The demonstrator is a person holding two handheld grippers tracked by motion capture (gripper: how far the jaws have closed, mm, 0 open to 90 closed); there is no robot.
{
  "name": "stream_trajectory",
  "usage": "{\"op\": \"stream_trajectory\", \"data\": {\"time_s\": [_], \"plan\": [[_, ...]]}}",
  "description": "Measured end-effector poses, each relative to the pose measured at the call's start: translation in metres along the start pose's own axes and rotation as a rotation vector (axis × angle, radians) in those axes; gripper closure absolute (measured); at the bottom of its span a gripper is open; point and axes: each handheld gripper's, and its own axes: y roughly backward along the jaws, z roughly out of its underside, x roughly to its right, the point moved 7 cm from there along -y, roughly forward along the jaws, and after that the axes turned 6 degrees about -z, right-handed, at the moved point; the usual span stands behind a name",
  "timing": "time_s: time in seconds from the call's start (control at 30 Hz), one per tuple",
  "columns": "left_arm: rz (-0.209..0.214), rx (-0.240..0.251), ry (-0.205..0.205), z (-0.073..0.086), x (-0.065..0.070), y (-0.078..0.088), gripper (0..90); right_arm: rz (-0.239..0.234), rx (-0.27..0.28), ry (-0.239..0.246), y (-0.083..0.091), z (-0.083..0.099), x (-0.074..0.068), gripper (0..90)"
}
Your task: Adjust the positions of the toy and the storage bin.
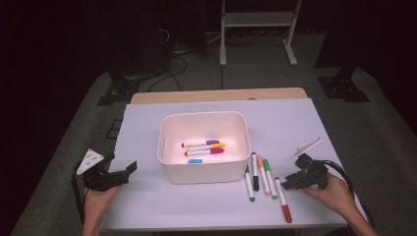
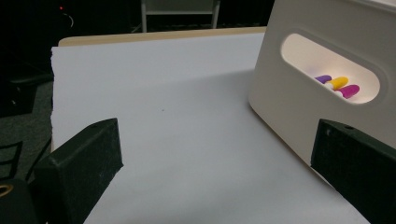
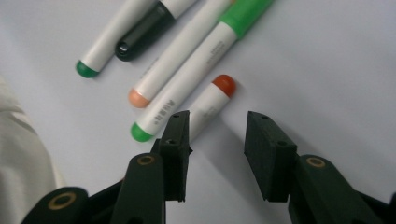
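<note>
Your right gripper (image 3: 217, 133) is hovering over the red marker (image 3: 212, 102), jaws spread and holding nothing. Your left gripper (image 1: 115, 176) is waiting left of the bin (image 1: 204, 172), jaws also spread and empty. Four markers are lying inside the bin; five are still waiting just right of it.

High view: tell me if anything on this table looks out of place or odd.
Mostly tidy. Five markers lie loose on the table beside the white bin, while three more already lie inside it along with a small blue piece, perhaps a loose cap. Nothing looks spilled or damaged.
</note>
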Motion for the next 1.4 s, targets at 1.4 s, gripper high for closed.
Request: {"op": "stream_trajectory", "data": {"time_s": [1.4], "plan": [[0.004,-0.001,0.002,-0.001,0.002,-0.001,0.7,0.123,-0.016,-0.042,0.014,0.022,0.029,68.9]]}}
